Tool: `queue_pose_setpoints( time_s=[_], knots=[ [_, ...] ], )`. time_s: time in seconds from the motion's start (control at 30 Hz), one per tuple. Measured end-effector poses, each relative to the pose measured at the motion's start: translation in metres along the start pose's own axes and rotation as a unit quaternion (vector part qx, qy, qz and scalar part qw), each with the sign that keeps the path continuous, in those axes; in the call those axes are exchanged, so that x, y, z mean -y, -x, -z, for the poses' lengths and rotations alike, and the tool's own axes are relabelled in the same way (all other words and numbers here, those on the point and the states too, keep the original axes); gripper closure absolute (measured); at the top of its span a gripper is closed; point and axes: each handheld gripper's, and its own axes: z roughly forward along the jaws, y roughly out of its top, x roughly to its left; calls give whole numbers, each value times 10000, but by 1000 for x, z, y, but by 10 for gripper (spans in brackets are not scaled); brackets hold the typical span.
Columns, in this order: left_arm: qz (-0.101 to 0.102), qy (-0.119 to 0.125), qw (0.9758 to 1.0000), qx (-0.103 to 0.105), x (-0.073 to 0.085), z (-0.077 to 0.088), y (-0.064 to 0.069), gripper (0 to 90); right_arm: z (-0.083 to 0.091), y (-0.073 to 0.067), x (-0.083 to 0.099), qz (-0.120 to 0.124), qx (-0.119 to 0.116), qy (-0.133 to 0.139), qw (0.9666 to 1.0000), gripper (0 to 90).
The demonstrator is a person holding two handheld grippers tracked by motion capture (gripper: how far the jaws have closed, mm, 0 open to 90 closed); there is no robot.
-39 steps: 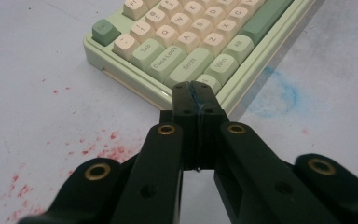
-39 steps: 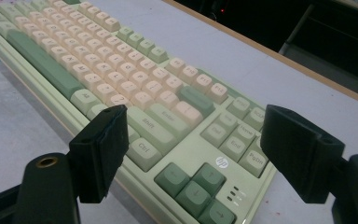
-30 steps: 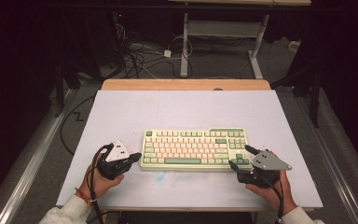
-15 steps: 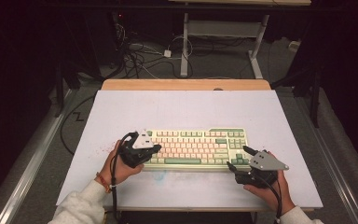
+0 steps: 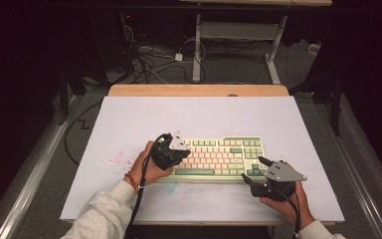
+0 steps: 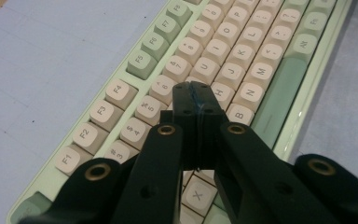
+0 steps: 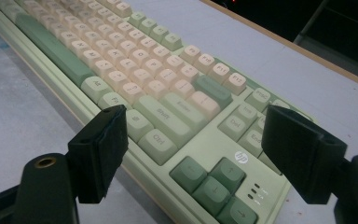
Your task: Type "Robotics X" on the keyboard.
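Hovering my left gripper, jaws together, over the keyboard; my right gripper gapes beside its corner. It lies lengthwise across the mat.

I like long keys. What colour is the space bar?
Dark green space bar, clearest in the left gripper view.

Table brightly lit (surroundings dark), close views soft.

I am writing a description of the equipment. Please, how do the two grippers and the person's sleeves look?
Both grippers are black with two flat jaws and brass-coloured rivets. The left gripper and the right gripper each carry a grey three-cornered plate and trail a black cable. The sleeves are light grey, and a red band sits at the left wrist.
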Motion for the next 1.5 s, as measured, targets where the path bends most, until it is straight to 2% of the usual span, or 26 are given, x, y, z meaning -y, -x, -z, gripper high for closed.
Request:
queue_pose_setpoints(
  time_s=[0.2,0.7,1.5],
  knots=[
    [21,-66,10000,51,-5,-11,-3,879,-1,0,0,-3,-18,-31,10000,229],
    [13,-333,9994,11,-8,-31,-7,879,-2,0,2,42,-49,-89,9999,229],
    [-44,-357,9993,-37,-10,-32,-7,878,-2,-1,1,46,-101,-120,9999,236]
  ],
)
